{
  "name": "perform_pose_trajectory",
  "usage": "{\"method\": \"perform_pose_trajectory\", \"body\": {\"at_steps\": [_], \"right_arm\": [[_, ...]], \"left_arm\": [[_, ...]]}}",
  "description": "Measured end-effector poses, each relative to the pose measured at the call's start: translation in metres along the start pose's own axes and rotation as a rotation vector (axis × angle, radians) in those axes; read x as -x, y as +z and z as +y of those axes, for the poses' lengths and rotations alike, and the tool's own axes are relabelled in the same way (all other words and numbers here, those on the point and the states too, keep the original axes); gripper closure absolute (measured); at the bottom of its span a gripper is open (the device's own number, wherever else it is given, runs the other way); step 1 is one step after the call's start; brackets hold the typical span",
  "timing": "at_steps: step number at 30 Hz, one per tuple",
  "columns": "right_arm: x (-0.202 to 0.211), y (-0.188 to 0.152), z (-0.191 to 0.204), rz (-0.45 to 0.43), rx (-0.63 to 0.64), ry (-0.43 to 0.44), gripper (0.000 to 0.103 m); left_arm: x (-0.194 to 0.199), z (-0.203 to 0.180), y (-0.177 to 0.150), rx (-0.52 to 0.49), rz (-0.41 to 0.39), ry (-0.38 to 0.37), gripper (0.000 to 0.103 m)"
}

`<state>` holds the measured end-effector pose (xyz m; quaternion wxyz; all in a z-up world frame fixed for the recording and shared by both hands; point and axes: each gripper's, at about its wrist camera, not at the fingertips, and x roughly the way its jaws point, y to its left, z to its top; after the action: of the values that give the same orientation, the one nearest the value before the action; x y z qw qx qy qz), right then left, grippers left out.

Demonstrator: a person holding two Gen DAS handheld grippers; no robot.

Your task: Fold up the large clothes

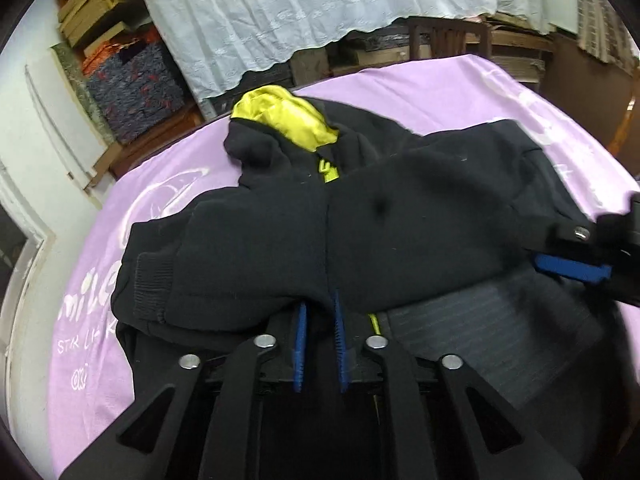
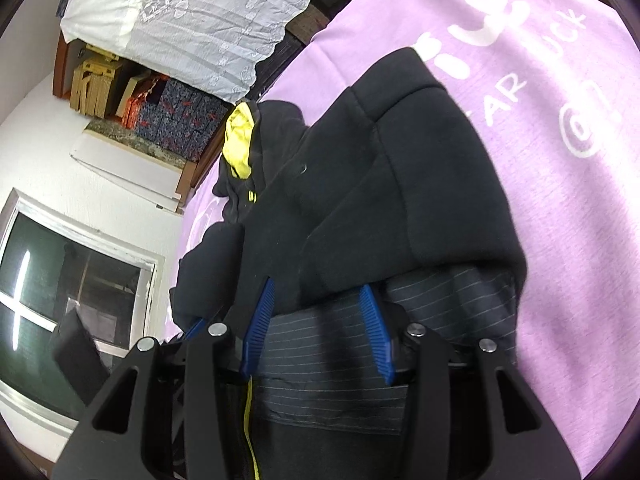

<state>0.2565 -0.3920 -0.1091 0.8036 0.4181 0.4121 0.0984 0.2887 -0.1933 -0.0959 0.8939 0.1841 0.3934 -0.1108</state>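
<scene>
both jaws work the near hem: left gripper (image 1: 320,312) pinched narrow on the black hoodie (image 1: 360,208), right gripper (image 2: 316,300) spread wide with fabric draped between its fingers. the hoodie lies mid-frame on the purple sheet (image 1: 460,88). close the right firmly first, then carry both edges level toward the yellow hood (image 1: 280,116).

The lilac sheet (image 1: 400,80) carries white print: beside the black hoodie (image 1: 360,208), partial letters "mile" and "STAR"; on its other side, "AR" and "CK".
</scene>
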Motion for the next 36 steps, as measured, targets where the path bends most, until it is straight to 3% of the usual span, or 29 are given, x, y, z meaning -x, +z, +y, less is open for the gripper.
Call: {"method": "perform_pose_trajectory", "body": {"at_steps": [3, 7, 9, 13, 16, 22, 26, 30, 34, 36], "right_arm": [[0.000, 0.000, -0.001, -0.005, 0.000, -0.003, 0.059], [0.004, -0.002, 0.006, -0.029, 0.033, -0.014, 0.057], [0.007, -0.003, 0.012, -0.048, 0.062, -0.020, 0.057], [0.014, -0.007, 0.026, -0.093, 0.147, -0.049, 0.057], [0.014, -0.010, 0.032, -0.100, 0.187, -0.060, 0.057], [0.012, -0.013, 0.033, -0.094, 0.213, -0.078, 0.057], [-0.001, -0.010, 0.012, -0.027, 0.121, -0.097, 0.060], [0.002, -0.007, 0.007, -0.023, 0.106, -0.072, 0.061], [0.008, -0.021, 0.035, -0.074, 0.307, -0.208, 0.057], [0.016, -0.034, 0.053, -0.086, 0.428, -0.226, 0.051]], "left_arm": [[0.020, 0.010, -0.006, -0.023, -0.020, -0.034, 0.059], [0.049, 0.040, -0.018, -0.043, -0.081, 0.042, 0.042], [0.054, 0.066, -0.020, -0.001, -0.088, 0.072, 0.042], [0.045, 0.140, -0.018, 0.182, -0.066, 0.133, 0.042], [0.031, 0.171, -0.017, 0.270, -0.045, 0.131, 0.042], [0.001, 0.182, -0.013, 0.271, -0.020, 0.134, 0.042], [-0.023, 0.177, -0.031, 0.237, 0.041, 0.133, 0.040], [-0.022, 0.183, -0.036, 0.263, 0.016, 0.093, 0.040], [-0.023, 0.197, -0.041, 0.322, 0.016, 0.011, 0.039], [-0.025, 0.209, -0.046, 0.375, 0.024, -0.038, 0.032]]}}
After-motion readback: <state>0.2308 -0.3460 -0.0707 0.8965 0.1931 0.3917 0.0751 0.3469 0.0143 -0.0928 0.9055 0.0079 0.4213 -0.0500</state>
